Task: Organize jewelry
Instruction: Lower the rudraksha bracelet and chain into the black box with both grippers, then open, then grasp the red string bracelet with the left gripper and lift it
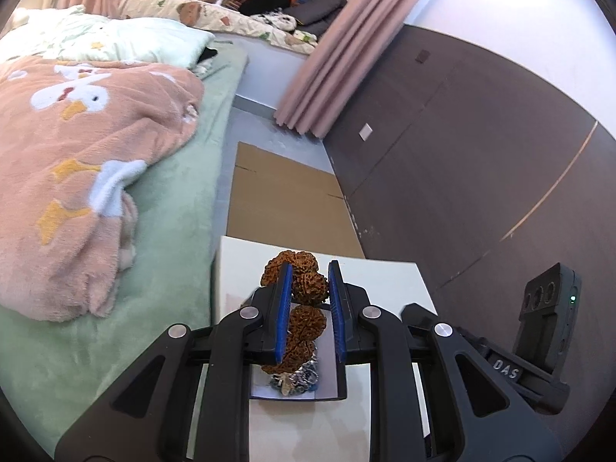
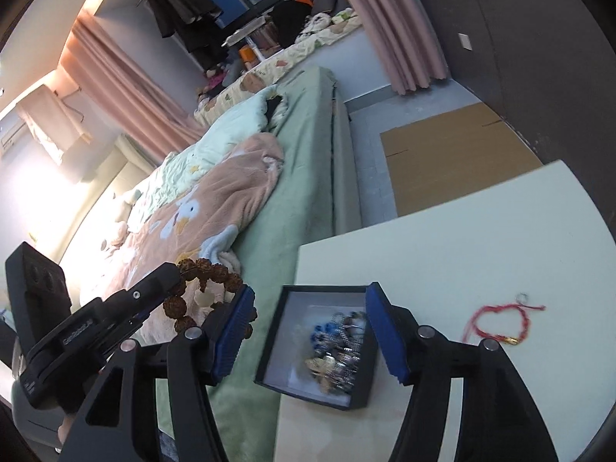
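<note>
My left gripper (image 1: 310, 265) is shut on a bracelet of big wrinkled brown beads (image 1: 306, 321), which hangs over a small black box (image 1: 296, 397) with a white inside. A heap of silver, blue and gold jewelry (image 1: 294, 381) lies in that box. In the right wrist view the box (image 2: 308, 396) sits at the near left corner of the white table (image 2: 442, 246). My right gripper (image 2: 310, 290) stands open above it, with nothing between its pads. The left gripper (image 2: 154, 285) carries the bead bracelet (image 2: 204, 288) just left of the box. A red string bracelet (image 2: 500, 323) lies on the table to the right.
A bed with a green sheet (image 2: 308, 161) and a pink blanket (image 1: 88, 177) runs along the table's left side. Flat cardboard (image 1: 285, 196) lies on the floor beyond the table. A dark wall (image 1: 462, 146) and a pink curtain (image 1: 346, 46) close off the right.
</note>
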Action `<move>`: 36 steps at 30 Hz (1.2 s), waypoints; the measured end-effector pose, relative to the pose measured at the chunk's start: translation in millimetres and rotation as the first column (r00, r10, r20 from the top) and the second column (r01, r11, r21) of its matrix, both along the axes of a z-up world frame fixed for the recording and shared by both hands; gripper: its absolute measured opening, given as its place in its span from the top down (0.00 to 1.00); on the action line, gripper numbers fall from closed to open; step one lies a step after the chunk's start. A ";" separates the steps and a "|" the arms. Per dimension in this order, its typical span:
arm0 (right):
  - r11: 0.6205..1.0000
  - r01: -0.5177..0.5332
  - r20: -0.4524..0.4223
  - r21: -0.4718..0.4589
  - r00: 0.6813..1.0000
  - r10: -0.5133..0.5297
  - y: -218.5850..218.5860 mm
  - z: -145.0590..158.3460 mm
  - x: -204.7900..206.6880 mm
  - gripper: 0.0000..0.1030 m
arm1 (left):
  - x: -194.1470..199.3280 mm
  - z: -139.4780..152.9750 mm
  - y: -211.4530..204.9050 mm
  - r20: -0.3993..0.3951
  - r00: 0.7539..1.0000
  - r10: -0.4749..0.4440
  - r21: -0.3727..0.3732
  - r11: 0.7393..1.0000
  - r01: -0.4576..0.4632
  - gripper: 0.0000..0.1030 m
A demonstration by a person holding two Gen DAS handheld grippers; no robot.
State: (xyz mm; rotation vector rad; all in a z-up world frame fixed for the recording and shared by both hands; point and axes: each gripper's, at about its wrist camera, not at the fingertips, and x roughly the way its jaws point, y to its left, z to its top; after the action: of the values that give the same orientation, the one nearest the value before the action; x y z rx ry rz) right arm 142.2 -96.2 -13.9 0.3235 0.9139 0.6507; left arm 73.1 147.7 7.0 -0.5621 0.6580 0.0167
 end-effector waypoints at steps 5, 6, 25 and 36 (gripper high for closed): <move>0.996 0.087 -0.029 -0.008 0.996 -0.087 -47.2 -5.5 -1.8 0.34 | 11.2 -6.8 -14.8 -0.024 1.000 -0.018 0.011 1.000 0.019 0.81; 0.995 0.103 -0.035 -0.001 0.994 -0.103 -57.2 -6.6 -3.5 0.33 | 13.7 -9.0 -16.6 -0.030 0.999 -0.020 0.010 1.000 0.020 0.81; 0.944 0.324 -0.104 -0.058 0.939 -0.329 -181.5 -20.5 -6.3 0.15 | 31.5 -15.7 -91.9 -0.074 0.996 -0.047 0.173 0.983 0.059 0.23; 0.933 0.346 -0.197 -0.099 0.912 -0.359 -201.0 -43.6 19.8 0.07 | 57.8 -32.0 -164.3 -0.137 0.974 -0.180 0.230 0.951 0.208 0.23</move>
State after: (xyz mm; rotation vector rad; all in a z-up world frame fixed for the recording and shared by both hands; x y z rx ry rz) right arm 162.0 -297.1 -57.5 0.4963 1.0447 0.2553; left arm 130.9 -16.6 -25.0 -0.2587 0.8083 -0.0550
